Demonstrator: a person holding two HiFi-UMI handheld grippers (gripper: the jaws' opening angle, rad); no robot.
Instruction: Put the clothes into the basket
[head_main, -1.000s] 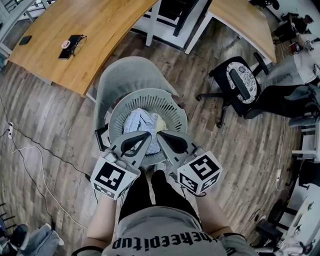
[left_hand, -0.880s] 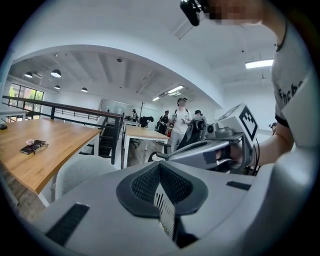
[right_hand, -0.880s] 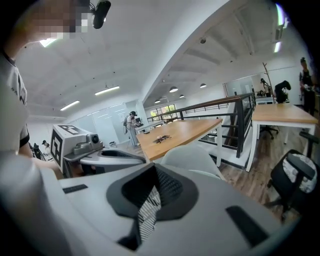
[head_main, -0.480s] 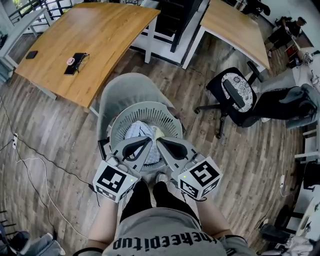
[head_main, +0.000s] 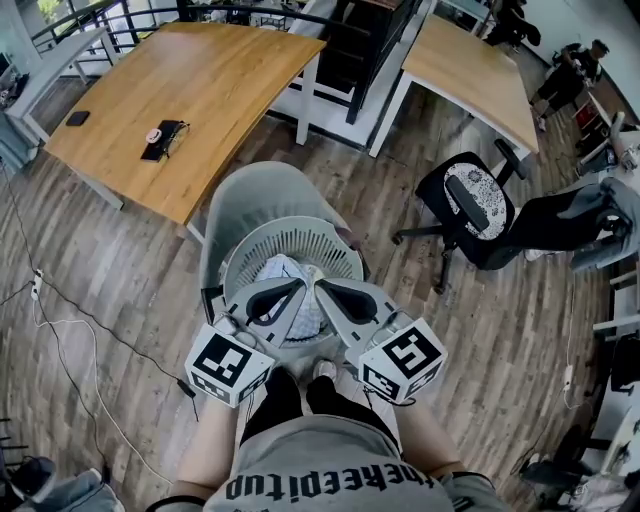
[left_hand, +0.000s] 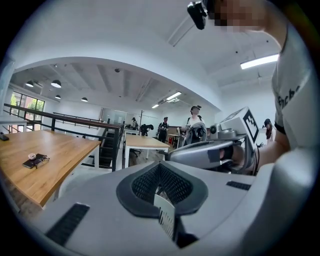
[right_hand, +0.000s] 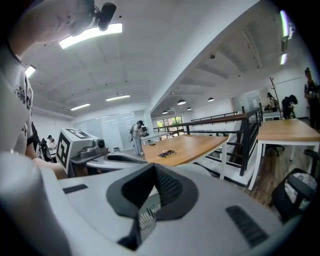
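Note:
A round white slatted basket (head_main: 243, 262) stands on a grey chair (head_main: 248, 195) just ahead of the person's feet. Pale blue and white clothes (head_main: 284, 270) lie bunched inside it. Both grippers hover side by side over the basket's near rim, tips pointing forward and close together. My left gripper (head_main: 296, 288) has its jaws shut with nothing between them, as the left gripper view (left_hand: 161, 172) confirms. My right gripper (head_main: 322, 288) is likewise shut and empty, its jaws meeting in the right gripper view (right_hand: 155, 172). Each gripper sees the other beside it.
A long wooden table (head_main: 190, 80) with a small dark item (head_main: 163, 137) stands behind the chair, a second table (head_main: 470, 60) at the back right. A black office chair (head_main: 470, 205) is to the right. Cables (head_main: 60, 330) trail over the wood floor at left.
Both grippers have risen a little above the basket, staying shut and side by side. The clothes lie in the basket as before.

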